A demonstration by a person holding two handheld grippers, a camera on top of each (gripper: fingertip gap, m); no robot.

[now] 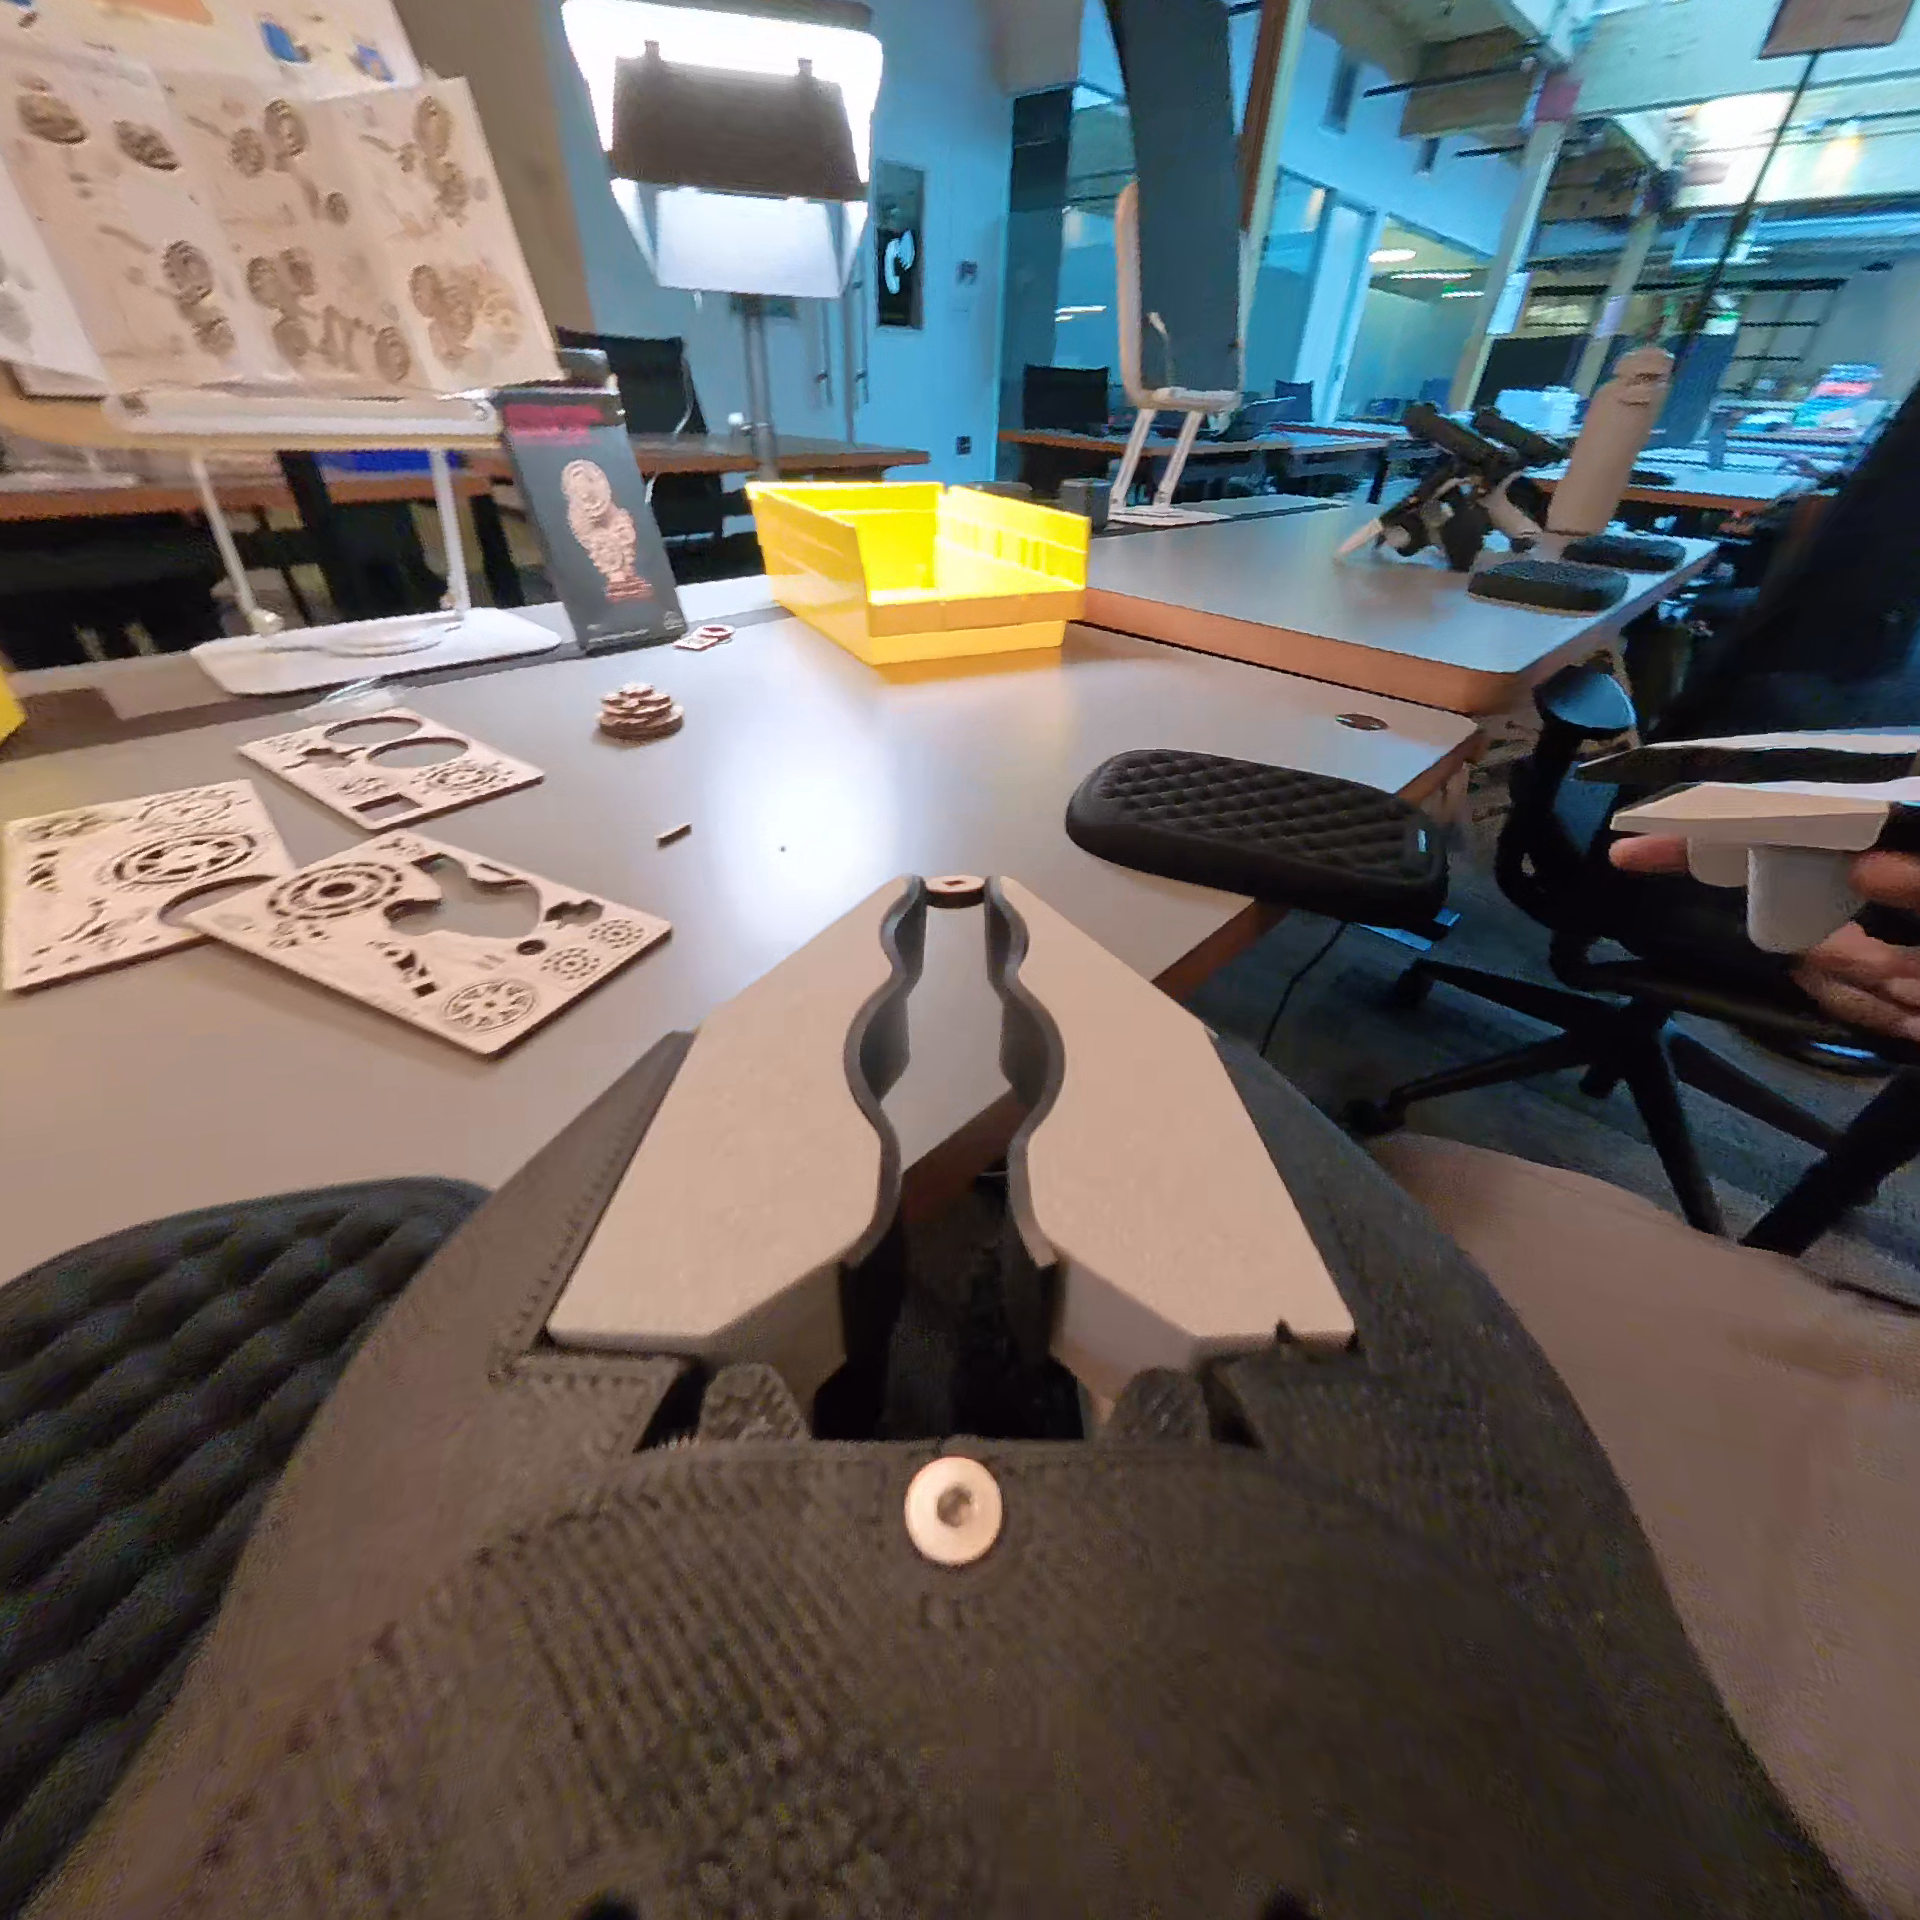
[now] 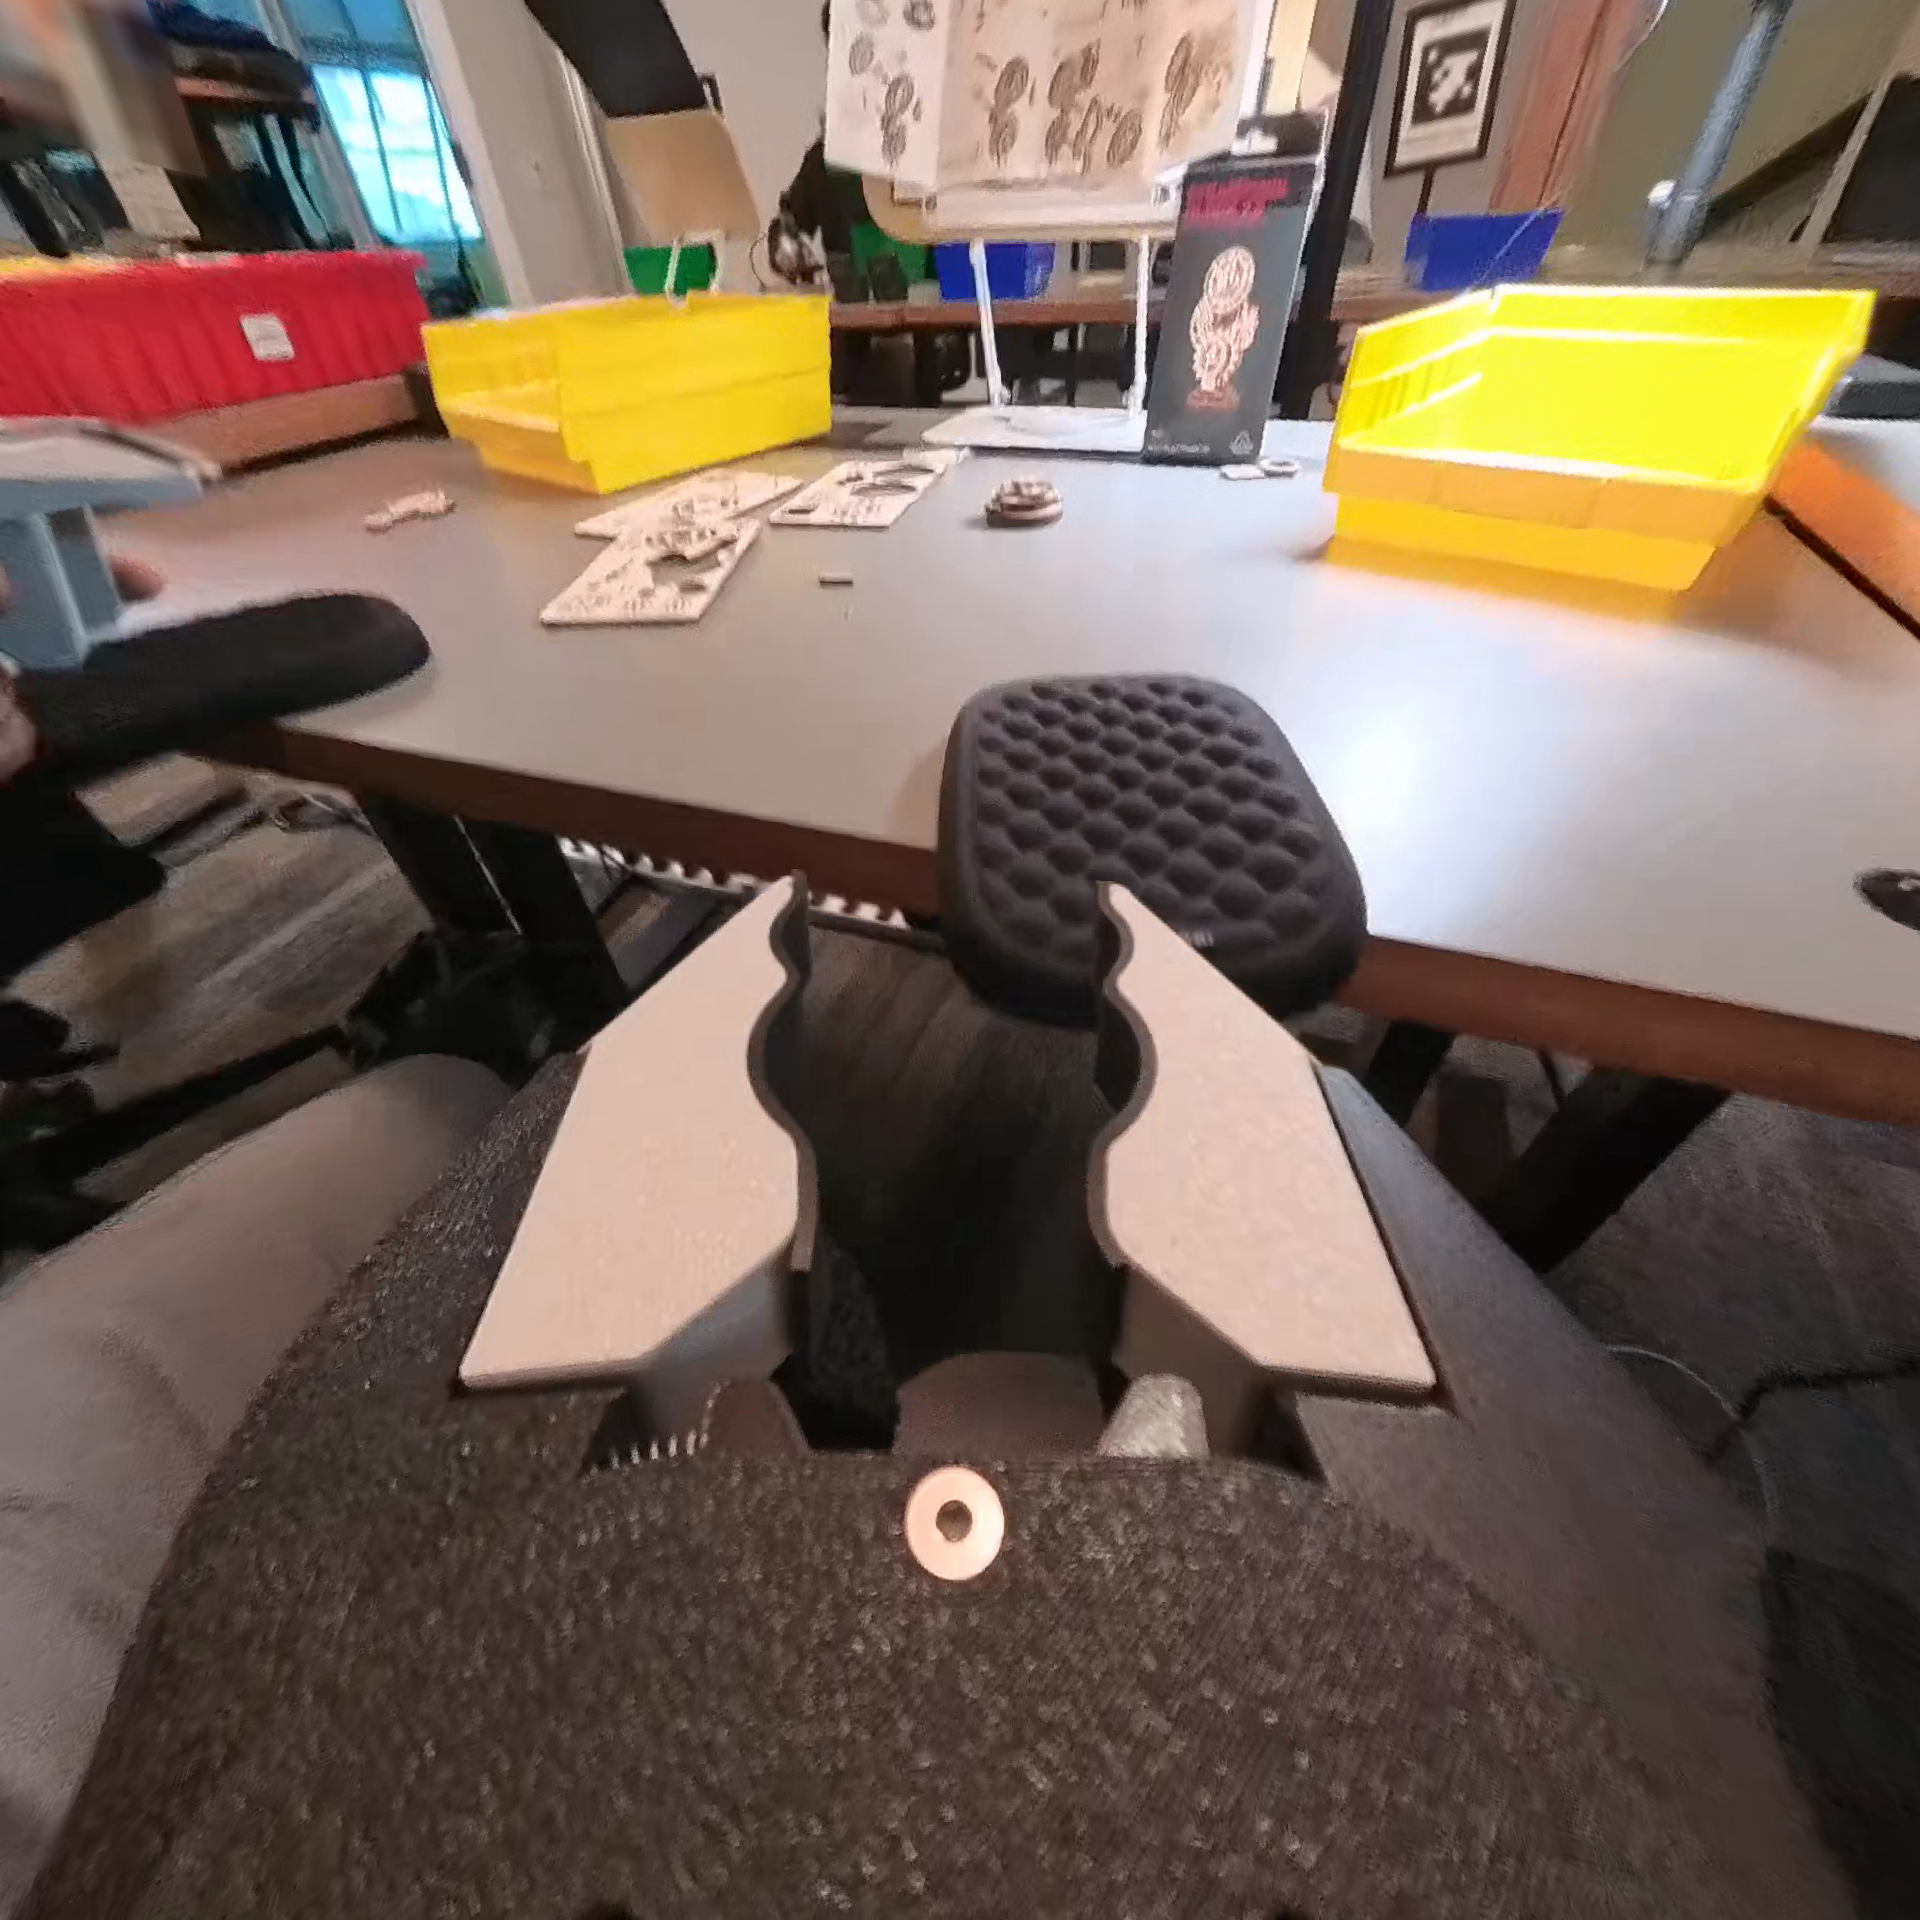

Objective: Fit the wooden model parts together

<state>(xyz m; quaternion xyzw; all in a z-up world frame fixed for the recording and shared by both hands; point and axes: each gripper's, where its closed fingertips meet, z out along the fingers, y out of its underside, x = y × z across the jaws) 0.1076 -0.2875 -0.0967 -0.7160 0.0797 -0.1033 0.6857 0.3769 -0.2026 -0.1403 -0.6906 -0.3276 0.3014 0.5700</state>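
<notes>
While left hand-held gripper (image 1: 948, 891) pinches small wooden disc (image 1: 948, 886), lying flat

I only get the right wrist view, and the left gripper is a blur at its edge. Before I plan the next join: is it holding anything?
Observer: Yes. The left gripper is shut on a small round wooden piece with a centre hole, pinched at the very tips.
Operator: What lies beyond the yellow bin on my right?
Observer: A neighbouring desk carrying spare grippers, outside your frame.
Operator: Do the punched sheets overlap?
Observer: Yes, the nearest sheet lies partly over the left sheet.
</notes>
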